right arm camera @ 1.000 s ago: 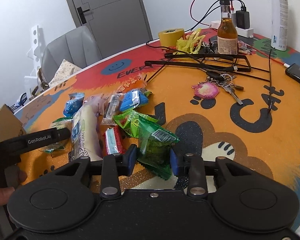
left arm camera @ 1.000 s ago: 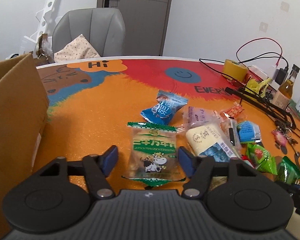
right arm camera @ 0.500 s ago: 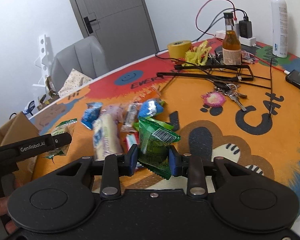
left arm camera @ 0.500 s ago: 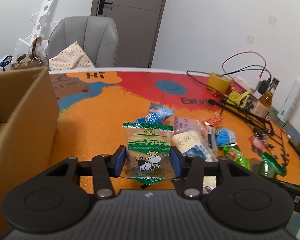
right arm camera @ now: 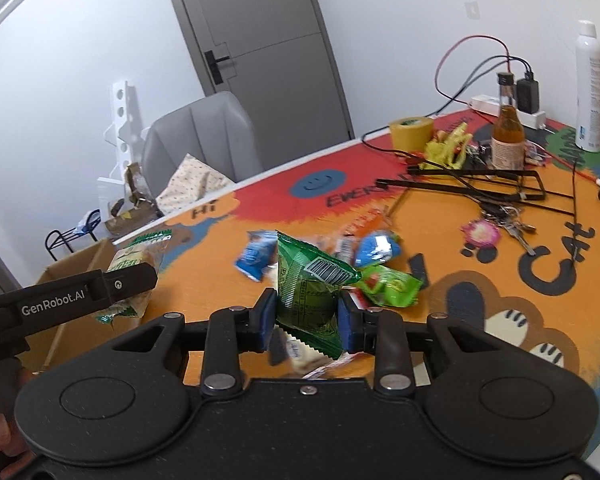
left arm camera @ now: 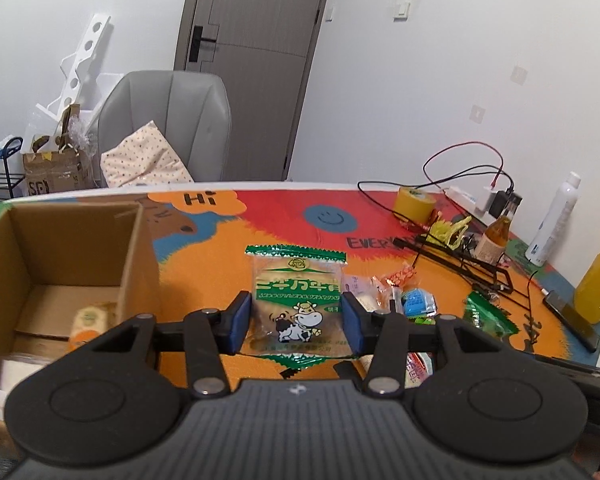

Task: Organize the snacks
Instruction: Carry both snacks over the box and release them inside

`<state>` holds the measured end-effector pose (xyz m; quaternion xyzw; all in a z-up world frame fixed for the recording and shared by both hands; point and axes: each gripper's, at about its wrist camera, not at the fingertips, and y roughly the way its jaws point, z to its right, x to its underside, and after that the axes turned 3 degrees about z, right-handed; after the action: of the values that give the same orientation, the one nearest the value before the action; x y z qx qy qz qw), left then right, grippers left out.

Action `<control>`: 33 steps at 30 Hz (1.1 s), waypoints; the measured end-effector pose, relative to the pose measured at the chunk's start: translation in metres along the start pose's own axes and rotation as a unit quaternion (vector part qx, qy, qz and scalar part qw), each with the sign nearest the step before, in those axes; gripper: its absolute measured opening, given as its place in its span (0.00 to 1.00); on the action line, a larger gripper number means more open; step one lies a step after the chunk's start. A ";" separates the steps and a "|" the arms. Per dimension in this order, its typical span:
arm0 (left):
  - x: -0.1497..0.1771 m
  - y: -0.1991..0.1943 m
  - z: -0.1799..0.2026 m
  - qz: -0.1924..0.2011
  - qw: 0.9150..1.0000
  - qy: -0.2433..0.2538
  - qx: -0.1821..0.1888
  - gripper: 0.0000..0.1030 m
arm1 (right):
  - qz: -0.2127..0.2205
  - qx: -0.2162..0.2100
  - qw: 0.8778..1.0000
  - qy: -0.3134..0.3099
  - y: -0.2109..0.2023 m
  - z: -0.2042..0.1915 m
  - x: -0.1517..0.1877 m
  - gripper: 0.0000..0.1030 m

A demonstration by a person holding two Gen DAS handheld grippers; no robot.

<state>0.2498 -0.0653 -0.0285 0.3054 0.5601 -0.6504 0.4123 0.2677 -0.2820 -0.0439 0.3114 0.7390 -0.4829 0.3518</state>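
Note:
My left gripper (left arm camera: pixel 296 323) is shut on a clear cow-print snack packet with green edges (left arm camera: pixel 297 304), held up above the orange table mat. The same packet (right arm camera: pixel 135 258) shows in the right wrist view, clamped at the tip of the left gripper. My right gripper (right arm camera: pixel 306 320) is shut on a dark green snack packet (right arm camera: pixel 308 286), also lifted off the table. An open cardboard box (left arm camera: pixel 71 248) stands at the left, with a wrapped snack (left arm camera: pixel 87 320) inside it. Several loose snacks (right arm camera: pixel 376 248) lie on the mat below.
At the far right of the table are a yellow tape roll (left arm camera: pixel 414 204), cables, a black wire rack (right arm camera: pixel 476 184), a brown bottle (right arm camera: pixel 508 136), a white spray can (right arm camera: pixel 590 88), keys (right arm camera: pixel 512 224) and a phone (left arm camera: pixel 572 320). A grey chair (left arm camera: pixel 167 132) stands behind the table.
Both grippers rose from the table with their packets. The left gripper closed on the cow-print packet and swung toward the box, whose inside now shows.

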 end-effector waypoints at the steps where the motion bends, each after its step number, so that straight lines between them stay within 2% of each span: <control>1: -0.001 -0.004 -0.001 0.002 1.000 0.002 0.000 0.45 | 0.001 -0.003 1.000 -0.001 -0.001 -0.004 0.000 0.29; 12: -0.010 -0.035 -0.024 0.004 1.000 -0.005 -0.007 0.45 | 0.001 -0.032 0.999 -0.021 -0.004 -0.040 -0.005 0.29; 22: -0.021 -0.060 -0.058 0.019 0.999 -0.015 -0.039 0.45 | -0.004 -0.070 0.997 -0.041 0.001 -0.076 -0.008 0.29; 33: -0.024 -0.073 -0.102 0.017 0.996 -0.038 -0.075 0.45 | -0.015 -0.100 0.992 -0.076 0.009 -0.123 -0.009 0.29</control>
<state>0.1906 0.0418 0.0082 0.2583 0.5858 -0.6107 0.4660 0.2528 -0.1657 -0.0060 0.2256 0.7595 -0.4340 0.4289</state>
